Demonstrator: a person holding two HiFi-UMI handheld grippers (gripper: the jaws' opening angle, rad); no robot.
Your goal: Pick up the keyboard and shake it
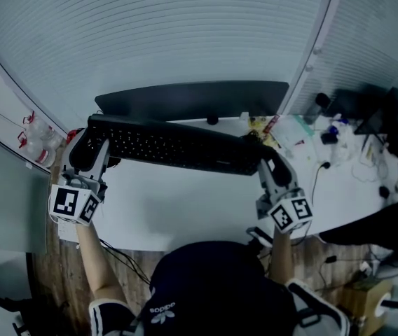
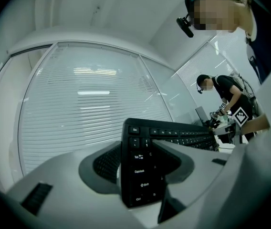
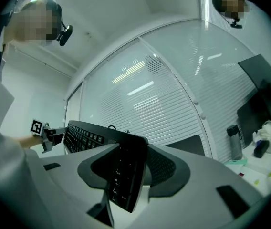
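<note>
A white bench (image 1: 185, 212) stands before a glass wall with slatted blinds (image 1: 185, 33), a dark monitor (image 1: 192, 98) at its far edge. The black keyboard (image 1: 174, 145) spans the middle of the frame, apparently lifted clear of the bench and gripped at both short ends. The left tongs (image 1: 95, 145) clench the Esc-and-Ctrl end and the right tongs (image 1: 263, 161) clench the opposite end. It looks light, stiff and smooth; these end grips suit shaking, though hard plastic may slip between the pads
</note>
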